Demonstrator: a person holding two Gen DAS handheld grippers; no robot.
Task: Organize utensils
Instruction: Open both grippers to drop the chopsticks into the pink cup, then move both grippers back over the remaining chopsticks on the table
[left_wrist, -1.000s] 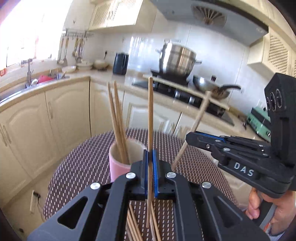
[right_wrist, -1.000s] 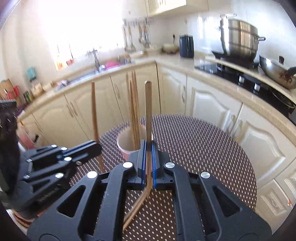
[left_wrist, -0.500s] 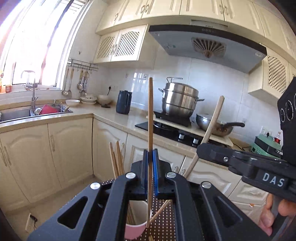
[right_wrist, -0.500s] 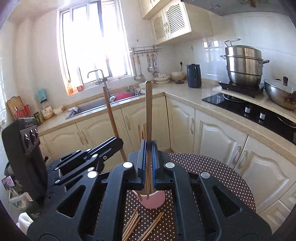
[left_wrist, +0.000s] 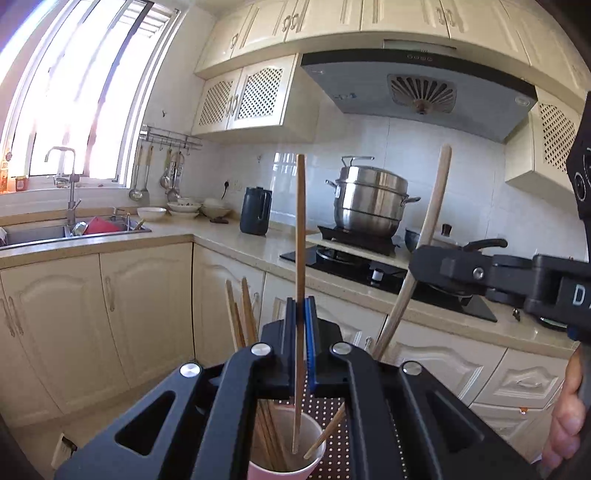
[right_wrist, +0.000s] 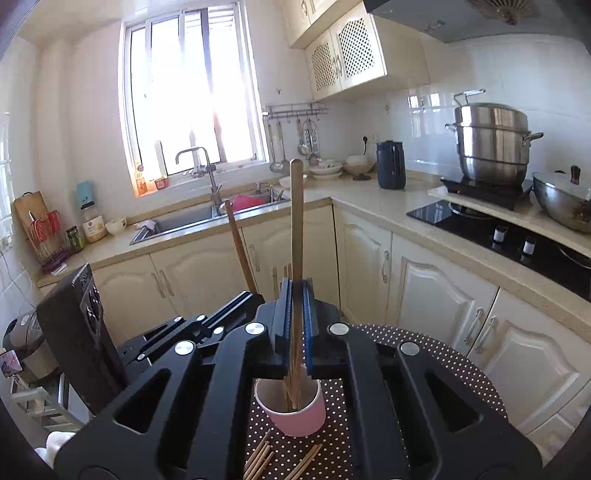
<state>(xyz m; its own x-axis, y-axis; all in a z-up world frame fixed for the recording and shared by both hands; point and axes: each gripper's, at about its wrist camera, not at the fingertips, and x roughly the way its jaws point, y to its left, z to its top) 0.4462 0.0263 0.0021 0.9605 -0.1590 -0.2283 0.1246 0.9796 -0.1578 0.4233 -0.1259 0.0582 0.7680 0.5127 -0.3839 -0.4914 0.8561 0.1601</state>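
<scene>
In the left wrist view my left gripper is shut on a wooden chopstick that stands upright, its lower tip inside the mouth of the pink cup. Several chopsticks lean in that cup. To the right, my right gripper is shut on a slanted chopstick whose tip also reaches into the cup. In the right wrist view the right gripper clamps its chopstick above the pink cup. The left gripper and its chopstick show at the left.
Loose chopsticks lie on the round dotted table in front of the cup. Cabinets, a sink, a dark kettle, a steel pot on the stove and a wok line the counter behind. A hand holds the right gripper.
Both grippers have lifted and tilted upward with their chopsticks. The cup has slid to the bottom of both views, and the chopsticks' lower tips have come off the table into the cup's mouth.
</scene>
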